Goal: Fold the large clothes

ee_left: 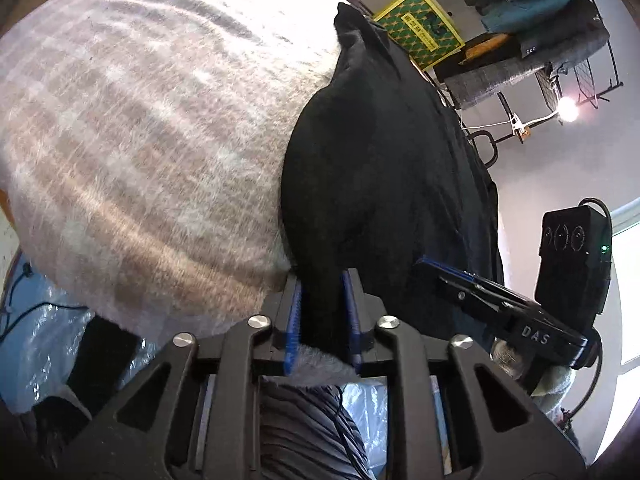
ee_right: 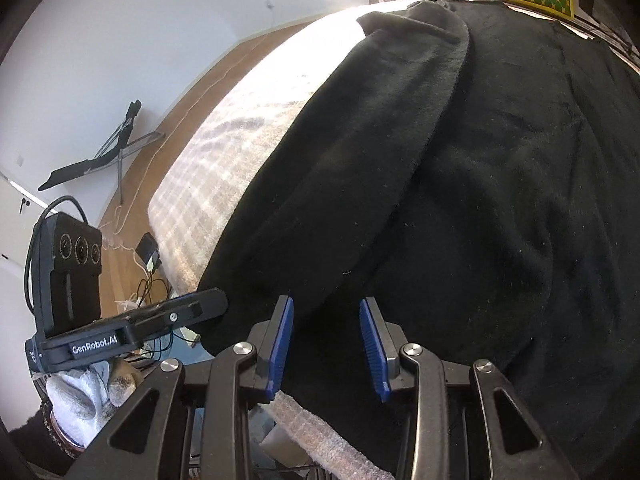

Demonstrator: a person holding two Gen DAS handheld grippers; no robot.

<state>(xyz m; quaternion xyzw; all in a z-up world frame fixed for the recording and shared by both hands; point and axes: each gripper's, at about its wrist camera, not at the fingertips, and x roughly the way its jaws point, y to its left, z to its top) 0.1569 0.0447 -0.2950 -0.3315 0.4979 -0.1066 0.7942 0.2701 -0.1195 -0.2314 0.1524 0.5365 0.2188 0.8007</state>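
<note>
Our left fingers [ee_left: 322,312] clamp the black garment [ee_left: 384,184]; right fingers [ee_right: 326,344] stand apart astride its edge, and should close before lifting.

Two wrist cameras, both close over the black garment [ee_left: 384,184] on my plaid-covered bed [ee_left: 140,140].

My left camera sits just behind my left gripper [ee_left: 323,312], angled down, bed on its left, my right gripper [ee_left: 492,300] crossing its right edge. My right camera looks down past my right gripper's tips, with my left gripper [ee_right: 132,328] at its left. Both share garment, bed and the yellow-green box [ee_left: 418,26].
</note>
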